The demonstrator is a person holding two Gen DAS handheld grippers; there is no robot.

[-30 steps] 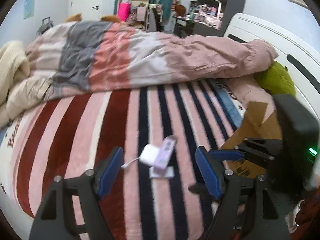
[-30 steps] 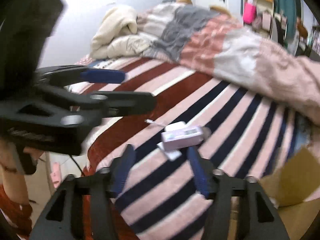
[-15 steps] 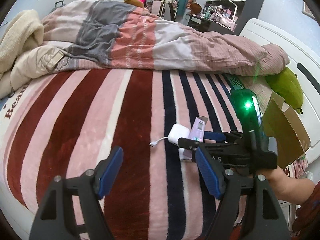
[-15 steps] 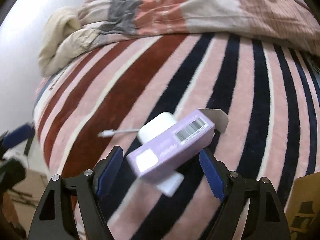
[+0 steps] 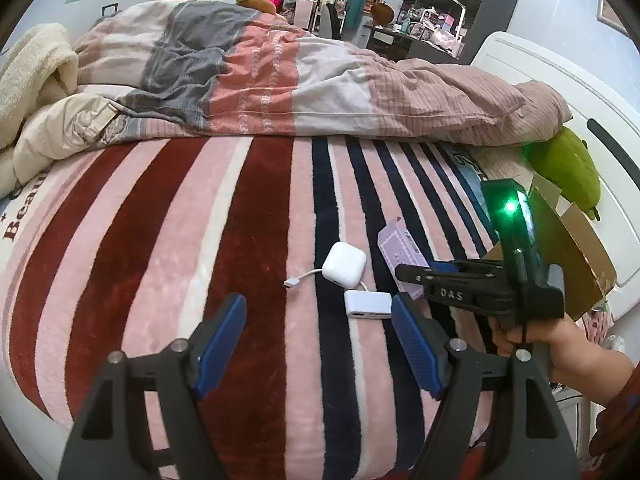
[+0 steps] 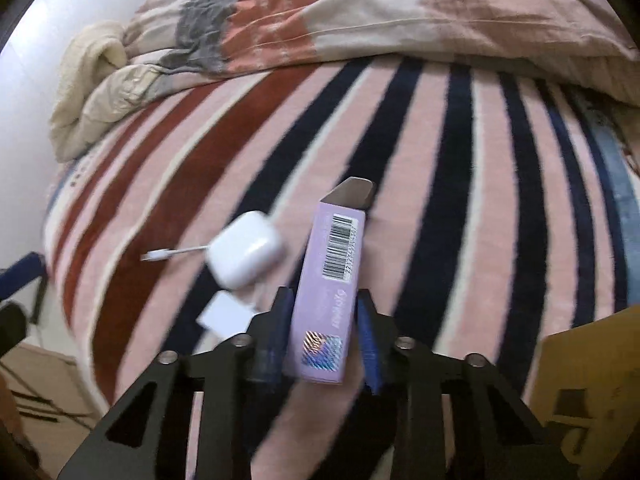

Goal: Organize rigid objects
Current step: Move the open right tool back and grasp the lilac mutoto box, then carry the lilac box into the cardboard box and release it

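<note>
A purple carton (image 6: 332,280) with a barcode lies on the striped blanket (image 5: 160,240). It sits lengthwise between the blue pads of my right gripper (image 6: 322,312), whose jaws are closing and touch both its sides. In the left wrist view the right gripper (image 5: 416,276) covers the carton's (image 5: 394,246) near end. Left of it lie a rounded white charger (image 5: 344,264) with a short cable and a flat white adapter (image 5: 368,304). My left gripper (image 5: 318,304) hangs open just short of them, holding nothing.
An open cardboard box (image 5: 576,248) stands at the bed's right edge beside a green plush toy (image 5: 568,168) and the white headboard (image 5: 560,92). A rumpled duvet (image 5: 280,80) fills the far half of the bed. A person's hand (image 5: 560,344) holds the right gripper.
My right gripper came down, rolled, and narrowed its jaws around the purple carton, which now lies lengthwise between them. The left gripper sank a little and stayed open.
</note>
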